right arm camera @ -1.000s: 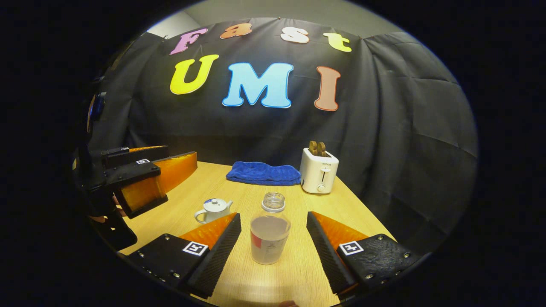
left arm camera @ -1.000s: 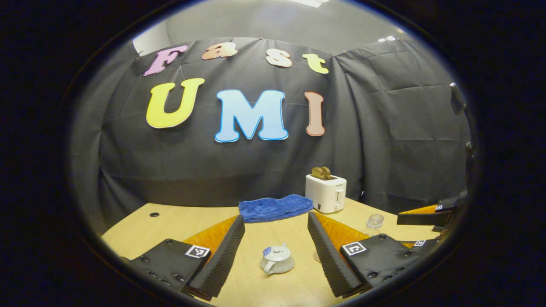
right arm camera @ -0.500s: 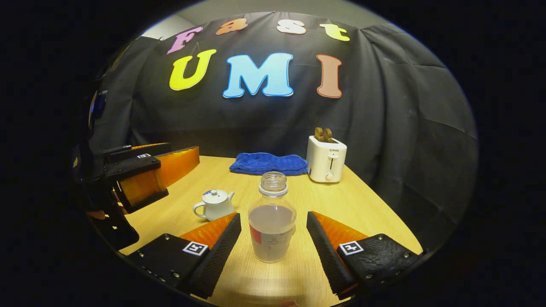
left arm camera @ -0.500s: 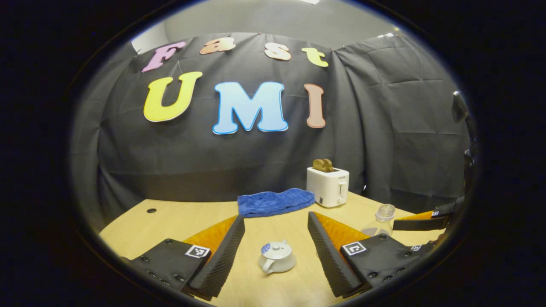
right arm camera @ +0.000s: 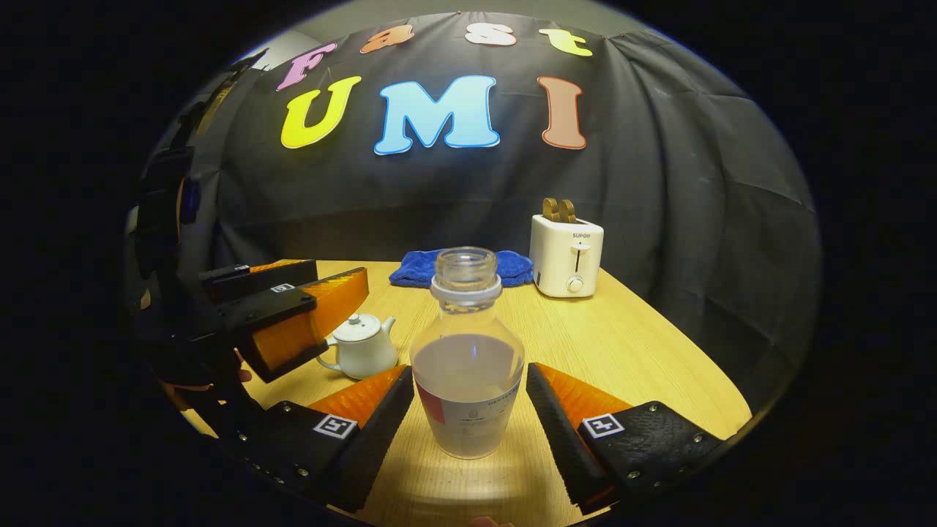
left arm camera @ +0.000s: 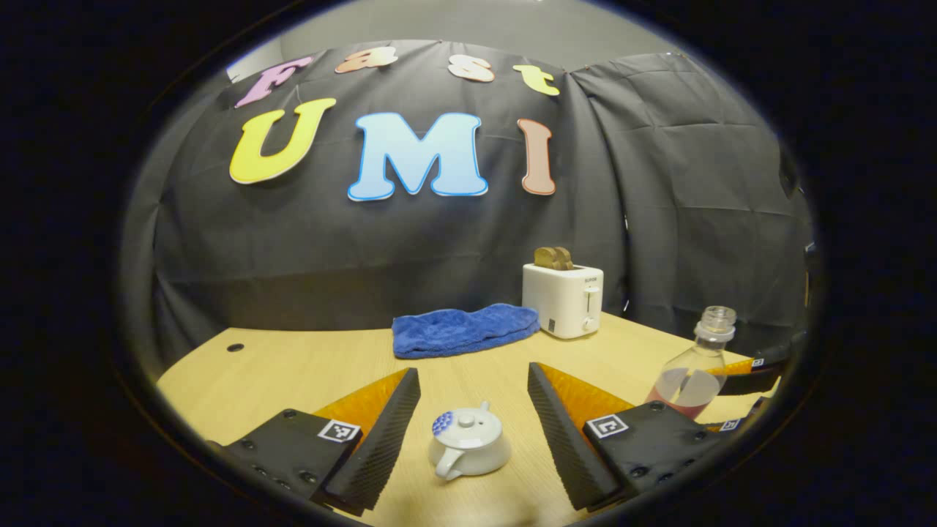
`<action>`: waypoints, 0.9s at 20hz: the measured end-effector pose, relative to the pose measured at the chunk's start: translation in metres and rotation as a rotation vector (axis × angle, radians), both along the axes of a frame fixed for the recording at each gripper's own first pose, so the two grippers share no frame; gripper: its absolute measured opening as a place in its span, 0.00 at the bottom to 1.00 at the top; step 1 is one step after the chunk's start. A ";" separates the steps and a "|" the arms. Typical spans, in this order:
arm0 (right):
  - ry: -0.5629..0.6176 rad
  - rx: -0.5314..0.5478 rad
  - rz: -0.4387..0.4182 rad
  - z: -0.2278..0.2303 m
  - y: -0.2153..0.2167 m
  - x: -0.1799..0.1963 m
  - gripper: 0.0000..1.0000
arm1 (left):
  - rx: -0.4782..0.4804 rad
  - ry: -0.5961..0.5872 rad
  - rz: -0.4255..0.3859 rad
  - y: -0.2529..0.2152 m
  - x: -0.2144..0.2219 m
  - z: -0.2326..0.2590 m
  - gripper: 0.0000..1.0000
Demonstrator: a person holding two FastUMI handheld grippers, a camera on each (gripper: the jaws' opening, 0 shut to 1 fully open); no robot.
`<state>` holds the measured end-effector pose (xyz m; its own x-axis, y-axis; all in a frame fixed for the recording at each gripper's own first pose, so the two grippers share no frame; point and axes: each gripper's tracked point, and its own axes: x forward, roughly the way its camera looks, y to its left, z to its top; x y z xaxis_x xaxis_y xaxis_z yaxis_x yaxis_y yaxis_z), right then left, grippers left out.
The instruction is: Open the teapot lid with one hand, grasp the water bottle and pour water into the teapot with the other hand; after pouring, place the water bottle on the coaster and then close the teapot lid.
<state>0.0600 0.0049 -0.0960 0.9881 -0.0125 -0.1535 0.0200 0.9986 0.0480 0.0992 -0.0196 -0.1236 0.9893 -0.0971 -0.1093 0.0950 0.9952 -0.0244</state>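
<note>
A small white teapot [left arm camera: 468,444] with its lid on stands on the wooden table [left arm camera: 307,369], just ahead of my open left gripper [left arm camera: 472,432]. The same teapot [right arm camera: 362,345] appears in the right gripper view beside the left gripper [right arm camera: 293,315], which hovers above it. A clear, uncapped water bottle [right arm camera: 467,359], partly full, stands upright between the fingers of my open right gripper [right arm camera: 468,410]; neither finger presses on it. In the left gripper view the bottle [left arm camera: 695,366] stands at the far right, with the right gripper's fingers [left arm camera: 754,364] beside it.
At the back of the table, a white toaster [left arm camera: 564,298] holding toast stands next to a folded blue towel [left arm camera: 463,329]. The table's right edge [right arm camera: 703,359] curves close to the right gripper. A small hole [left arm camera: 235,347] marks the back left.
Both grippers have moved forward and lower. The bottle now sits deeper between the right fingers and looms larger; the teapot lies closer to the left gripper.
</note>
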 end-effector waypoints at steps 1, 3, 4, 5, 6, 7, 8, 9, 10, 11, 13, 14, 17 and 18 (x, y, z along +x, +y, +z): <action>-0.001 -0.005 0.001 -0.003 0.001 0.002 0.96 | -0.003 0.006 0.001 0.001 0.005 -0.005 0.96; 0.007 -0.007 0.001 -0.010 0.001 0.005 0.96 | -0.002 0.020 -0.001 0.000 0.016 -0.017 0.92; 0.016 -0.002 0.000 -0.015 0.001 0.006 0.96 | -0.003 0.027 -0.005 -0.002 0.020 -0.024 0.89; 0.022 0.007 -0.003 -0.017 0.001 0.008 0.96 | -0.008 0.036 -0.007 -0.003 0.022 -0.029 0.87; 0.028 0.016 -0.007 -0.020 0.000 0.008 0.96 | -0.009 0.046 -0.006 -0.002 0.024 -0.035 0.87; 0.032 0.022 -0.009 -0.021 0.000 0.009 0.96 | -0.004 0.056 -0.004 -0.001 0.025 -0.040 0.87; 0.036 0.024 -0.010 -0.022 0.000 0.010 0.96 | 0.005 0.054 0.006 0.001 0.026 -0.042 0.84; 0.040 0.027 -0.009 -0.023 0.000 0.010 0.96 | 0.009 0.050 0.006 0.002 0.026 -0.042 0.81; 0.044 0.027 -0.008 -0.025 0.000 0.011 0.96 | 0.009 0.050 0.009 0.003 0.026 -0.045 0.78; 0.046 0.026 -0.004 -0.026 0.001 0.012 0.96 | 0.003 0.057 0.002 0.001 0.027 -0.048 0.75; 0.051 0.024 0.003 -0.027 0.002 0.013 0.96 | 0.000 0.077 0.009 0.003 0.029 -0.057 0.69; 0.053 0.024 0.005 -0.028 0.002 0.014 0.96 | 0.004 0.062 0.011 0.004 0.029 -0.054 0.63; 0.063 0.040 0.011 -0.032 0.004 0.014 0.96 | 0.015 0.056 0.024 0.006 0.027 -0.053 0.47; 0.066 0.045 0.012 -0.034 0.005 0.015 0.95 | 0.022 0.054 0.021 0.005 0.028 -0.055 0.46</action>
<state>0.0746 0.0094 -0.1297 0.9758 0.0080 -0.2183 0.0125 0.9957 0.0922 0.1267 -0.0144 -0.1791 0.9837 -0.0734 -0.1641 0.0733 0.9973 -0.0070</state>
